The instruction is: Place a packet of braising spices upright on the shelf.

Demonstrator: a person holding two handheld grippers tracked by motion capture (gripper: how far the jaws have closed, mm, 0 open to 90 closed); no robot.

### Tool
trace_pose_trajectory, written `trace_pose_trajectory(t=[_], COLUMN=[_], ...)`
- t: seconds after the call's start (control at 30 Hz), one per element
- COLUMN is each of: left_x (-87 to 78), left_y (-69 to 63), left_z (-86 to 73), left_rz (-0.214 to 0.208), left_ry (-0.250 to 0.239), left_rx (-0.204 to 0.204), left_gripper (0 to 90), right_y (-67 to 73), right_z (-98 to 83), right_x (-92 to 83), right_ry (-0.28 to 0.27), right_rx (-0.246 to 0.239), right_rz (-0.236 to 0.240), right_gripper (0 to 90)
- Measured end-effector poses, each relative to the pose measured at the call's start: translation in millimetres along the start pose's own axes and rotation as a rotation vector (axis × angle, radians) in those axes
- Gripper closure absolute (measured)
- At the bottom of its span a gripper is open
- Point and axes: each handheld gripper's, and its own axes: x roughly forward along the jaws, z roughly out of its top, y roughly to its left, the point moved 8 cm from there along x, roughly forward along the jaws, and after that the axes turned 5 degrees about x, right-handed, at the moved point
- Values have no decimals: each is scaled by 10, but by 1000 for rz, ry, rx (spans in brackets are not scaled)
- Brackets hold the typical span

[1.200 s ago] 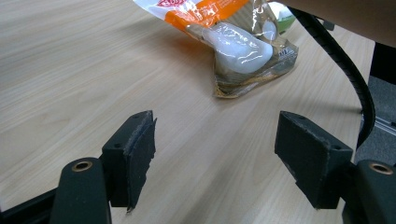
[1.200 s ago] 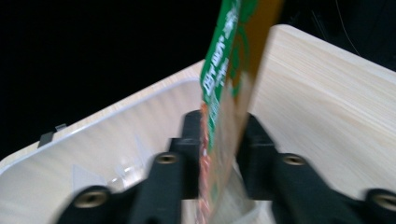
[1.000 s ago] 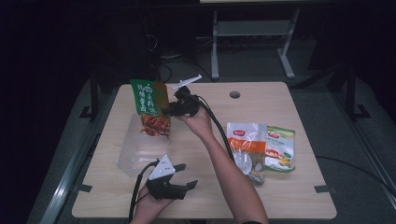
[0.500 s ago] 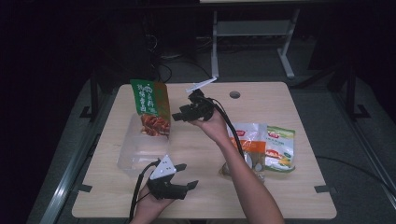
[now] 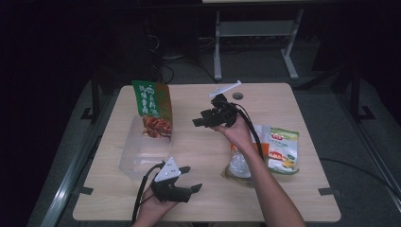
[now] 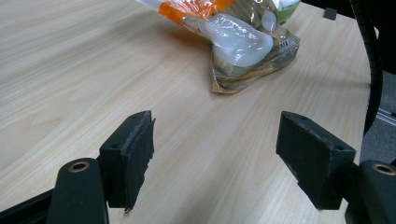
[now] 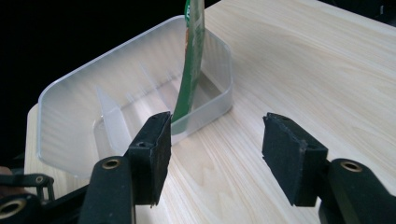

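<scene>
The green snack bag point(image 5: 152, 109) already stands in the clear plastic box point(image 5: 137, 158) just ahead of the right gripper point(image 5: 201, 121), whose empty jaws have just been opening, while more snack bags point(image 5: 265, 153) wait near the open, empty left gripper point(image 5: 189, 182).

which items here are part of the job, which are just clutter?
In play:
- green snack pouch, standing in the bin
- clear plastic divided bin
- packets at the table's right
- right gripper, jaws just opened, empty
- left gripper, open

Lying about:
- white strip
- round table grommet
</scene>
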Motion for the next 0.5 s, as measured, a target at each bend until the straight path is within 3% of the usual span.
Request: trace_pose_trajectory(t=[0.5], left_x=[3], left_y=[-15], left_z=[-3], left_rz=[-24], left_ry=[6], left_rx=[-1], left_gripper=[273], right_y=[-158], right_z=[-293], right_x=[-286], right_ry=[12], right_rx=[46], right_rz=[-47], right_gripper=[371])
